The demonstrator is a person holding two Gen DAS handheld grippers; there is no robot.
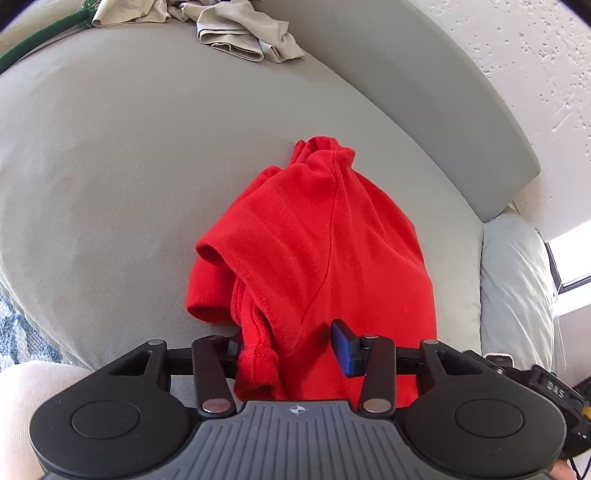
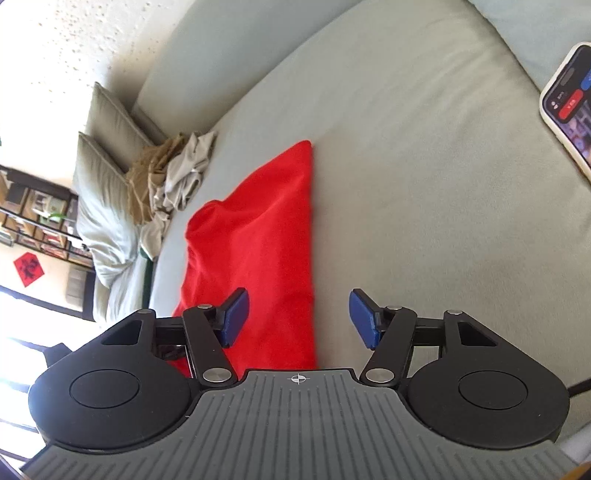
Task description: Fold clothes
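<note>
Two views show one red shirt (image 1: 314,236) lying crumpled on a grey couch seat (image 1: 110,184).

From the left wrist, the shirt sits in the middle of the cushion with a short sleeve opening toward the left and the collar end bunched at the far side. Its near hem rises up between the fingers of the left gripper (image 1: 291,347). The left blue pad is hidden behind a fold of red cloth, and the right blue pad (image 1: 341,347) stands at the cloth's surface. The jaws are partly closed around that bunch of hem; whether both pads actually press on it cannot be told. At the far edge of the seat lies a heap of beige clothes (image 1: 243,33). A grey backrest (image 1: 424,110) curves along the right, with a pale cushion (image 1: 513,288) past its end and a speckled white wall (image 1: 535,55) behind.

From the right wrist, the shirt (image 2: 255,243) lies as a long red wedge on the seat (image 2: 424,221). The right gripper (image 2: 297,317) hangs over its near end with jaws wide apart and nothing gripped: the left pad (image 2: 234,317) is over the red cloth, the right pad (image 2: 364,317) over bare cushion beside the shirt's straight edge. Tan and grey clothes (image 2: 173,177) are piled against two pillows (image 2: 103,177) at the far left. A phone (image 2: 570,107) with a lit screen lies at the right edge.
</note>
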